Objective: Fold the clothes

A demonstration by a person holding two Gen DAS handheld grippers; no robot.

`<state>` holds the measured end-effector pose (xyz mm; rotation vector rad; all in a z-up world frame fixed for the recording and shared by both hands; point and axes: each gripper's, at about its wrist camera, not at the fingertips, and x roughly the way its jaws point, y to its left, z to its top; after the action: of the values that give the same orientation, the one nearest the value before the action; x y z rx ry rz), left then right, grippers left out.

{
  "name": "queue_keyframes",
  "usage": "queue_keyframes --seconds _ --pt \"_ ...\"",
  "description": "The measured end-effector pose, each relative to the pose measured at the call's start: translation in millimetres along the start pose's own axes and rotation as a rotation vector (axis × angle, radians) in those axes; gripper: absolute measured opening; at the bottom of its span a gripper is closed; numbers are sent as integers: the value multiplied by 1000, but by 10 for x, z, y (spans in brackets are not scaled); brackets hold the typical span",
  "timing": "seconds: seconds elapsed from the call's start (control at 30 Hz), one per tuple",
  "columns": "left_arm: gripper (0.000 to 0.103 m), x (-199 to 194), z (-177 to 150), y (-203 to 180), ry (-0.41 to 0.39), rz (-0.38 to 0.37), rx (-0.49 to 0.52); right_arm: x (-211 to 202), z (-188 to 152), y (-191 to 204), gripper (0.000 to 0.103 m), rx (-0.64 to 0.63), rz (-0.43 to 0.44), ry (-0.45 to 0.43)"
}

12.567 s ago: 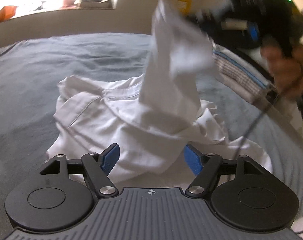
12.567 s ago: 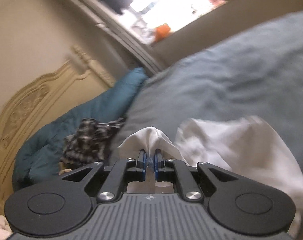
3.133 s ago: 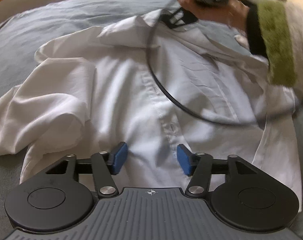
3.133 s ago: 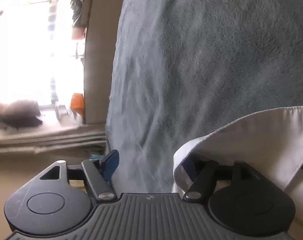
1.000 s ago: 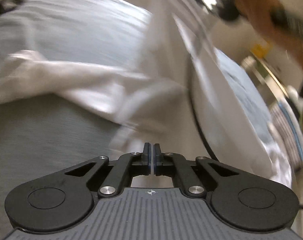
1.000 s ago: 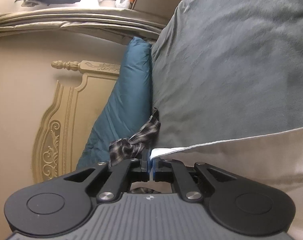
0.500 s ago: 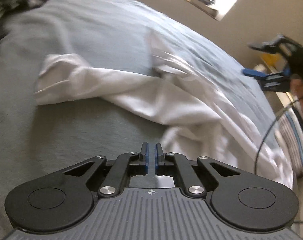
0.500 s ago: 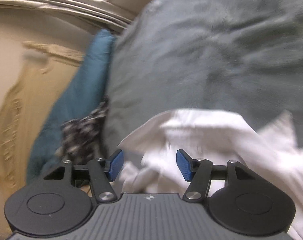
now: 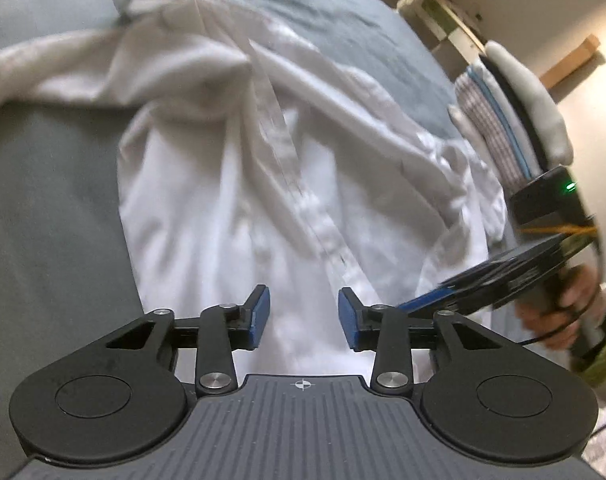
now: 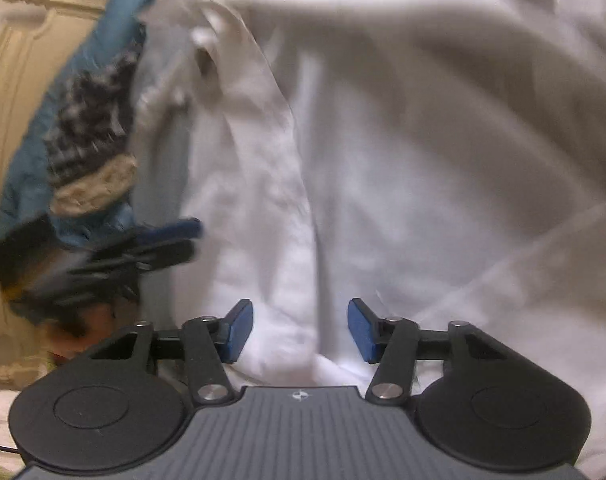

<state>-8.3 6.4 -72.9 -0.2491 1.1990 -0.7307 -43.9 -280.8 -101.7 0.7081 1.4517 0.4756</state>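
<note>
A white button-up shirt (image 9: pixel 287 168) lies spread and rumpled on the grey bed cover (image 9: pixel 51 208), its button placket running up the middle. My left gripper (image 9: pixel 303 318) hovers open over the shirt's near hem, nothing between its blue pads. In the right wrist view the same shirt (image 10: pixel 403 168) fills the frame, and my right gripper (image 10: pixel 299 330) is open just above the placket. The right gripper shows in the left wrist view as a blurred tool (image 9: pixel 503 268) in a hand at the right. The left gripper appears blurred at the left of the right wrist view (image 10: pixel 143 248).
A stack of folded clothes (image 9: pixel 511 120) sits at the bed's right edge. A blue pillow (image 10: pixel 35 168) with a black-and-white checked garment (image 10: pixel 91 120) and a cream knit piece (image 10: pixel 95 188) lies by the carved headboard (image 10: pixel 7 64). A green sleeve cuff (image 9: pixel 599 344) is at the right.
Both grippers have let go of the shirt and opened. The shirt, held up a second ago, now lies spread on the bed with both grippers low over it.
</note>
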Motion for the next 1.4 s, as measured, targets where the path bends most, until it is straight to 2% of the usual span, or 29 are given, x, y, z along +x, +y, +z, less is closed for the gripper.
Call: queue_keyframes --seconds 0.1,0.2,0.27,0.37,0.43,0.5,0.63,0.73,0.8,0.83,0.87,0.9,1.0,1.03,1.1,1.2,1.27,1.4 --pt "47 31 -69 58 35 -25 -61 122 -154 57 32 -46 62 0" --pt "54 108 -68 125 64 -68 -137 237 -231 327 25 -186 63 -17" --pt "55 143 -66 160 85 -93 -179 315 -298 551 25 -299 56 -44" --pt "56 137 -52 179 92 -71 -207 416 -425 884 25 -471 27 -92" --pt "56 141 -48 195 87 -81 -235 501 -505 1067 25 -566 9 -116" --pt "56 157 -49 205 86 -84 -258 587 -567 1186 24 -631 1 -132" --pt "55 176 -54 200 77 -33 -249 700 -638 1359 24 -712 -10 -153" --pt "45 161 -60 256 63 -26 -267 656 -701 1384 24 -762 -16 -171" --pt "27 157 -61 315 64 -13 -279 614 -744 1387 24 -792 -20 -184" --pt "20 155 -62 342 64 -6 -284 603 -753 1390 24 -800 -20 -188" --pt "8 152 -63 353 61 6 -284 608 -743 1395 24 -797 -19 -190" --pt "5 144 -64 363 56 19 -282 615 -728 1400 25 -791 -18 -191" --pt "1 45 -52 378 19 83 -257 578 -671 1373 27 -749 -7 -178" --pt "1 -11 -44 392 3 99 -248 546 -646 1337 37 -720 -5 -174" --pt "0 -159 -4 430 -26 135 -224 470 -587 1229 49 -650 12 -168" --pt "0 -375 81 516 -53 195 -169 278 -479 965 49 -516 34 -182" --pt "0 -491 162 600 -63 272 -108 107 -451 754 49 -451 -13 -203" --pt "0 -605 312 845 -64 394 -71 -77 -548 478 49 -472 -237 -199"
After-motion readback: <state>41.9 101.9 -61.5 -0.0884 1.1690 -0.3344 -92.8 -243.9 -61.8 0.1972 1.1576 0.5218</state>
